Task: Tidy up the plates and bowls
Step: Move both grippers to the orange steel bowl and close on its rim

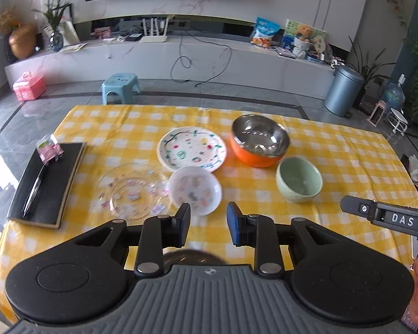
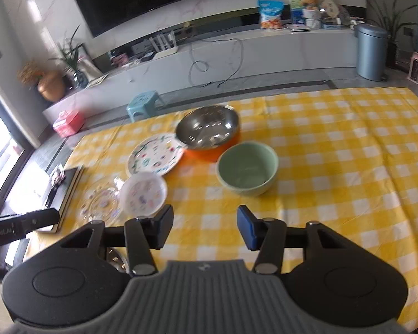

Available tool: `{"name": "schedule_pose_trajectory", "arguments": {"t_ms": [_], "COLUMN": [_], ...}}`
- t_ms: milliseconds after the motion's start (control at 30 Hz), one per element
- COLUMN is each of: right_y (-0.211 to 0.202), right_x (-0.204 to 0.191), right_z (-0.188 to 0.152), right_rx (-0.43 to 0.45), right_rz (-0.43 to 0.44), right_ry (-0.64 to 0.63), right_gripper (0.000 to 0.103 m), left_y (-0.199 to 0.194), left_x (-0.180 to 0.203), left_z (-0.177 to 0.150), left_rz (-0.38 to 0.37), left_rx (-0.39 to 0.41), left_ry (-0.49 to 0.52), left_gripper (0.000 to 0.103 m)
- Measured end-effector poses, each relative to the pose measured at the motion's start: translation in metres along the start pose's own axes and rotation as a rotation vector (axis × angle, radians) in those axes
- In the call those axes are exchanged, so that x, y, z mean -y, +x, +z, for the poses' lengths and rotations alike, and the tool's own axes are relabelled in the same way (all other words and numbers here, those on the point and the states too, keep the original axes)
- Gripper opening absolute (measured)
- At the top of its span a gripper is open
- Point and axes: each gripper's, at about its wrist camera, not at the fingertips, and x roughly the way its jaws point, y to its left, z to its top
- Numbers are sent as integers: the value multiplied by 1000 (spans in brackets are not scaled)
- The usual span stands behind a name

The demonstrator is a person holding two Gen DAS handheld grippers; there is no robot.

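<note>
Left tongs (image 1: 207,222) are held part-open, nothing between the pads, hovering above the near edge of the table with the yellow-and-white checked cloth (image 1: 334,144). Right tongs (image 2: 204,226) are spread wider, also empty, hovering over bare cloth.

Just beyond the left tongs sits the small white shallow dish w/ coloured motifs (image 1: 195,189); its left rim appears to overlap the clear glass plate w/ printed stickers (image 1: 131,194). Farther back is the larger white patterned plate (image 1: 191,149), and right of it the steel-lined orange bowl (image 1: 259,144), w/ the pale green ceramic bowl (image 1: 298,179) nearer and to the right. On the far left lies a black notebook w/ a pen (image 1: 46,185).

Judged step: very start, approach phase; nothing is gripped or stacked yet. Next move probably calls for the left tongs to be lowered and closed on the small dish's near rim, while the right tongs are brought to the green bowl's rim (image 2: 248,168). Thin rims mean a square, firm pinch is needed.
</note>
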Motion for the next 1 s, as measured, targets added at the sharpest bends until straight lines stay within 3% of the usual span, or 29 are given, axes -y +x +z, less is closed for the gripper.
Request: {"name": "schedule_pose_trajectory", "arguments": {"t_ms": [100,433,733,900,1000], "right_y": [4,30,83,114,130], "right_x": [13,32,32,38,55], "right_z": [15,67,106,104,100], "right_rx": [24,108,80,49,17], "right_rz": [-18,-84,-106,-105,-117], "right_ry": [50,156,209,146,172], "right_gripper": [59,70,71,69,66], "left_y": [9,53,101,129,149], "left_x": [16,45,47,48,53], "left_z": [13,63,94,97,96], "left_rz": [-11,-50,-77,-116,-118], "left_rx": [13,24,13,2,-13], "left_ry": [33,72,12,3,1], "left_gripper": [43,62,67,67,66]}}
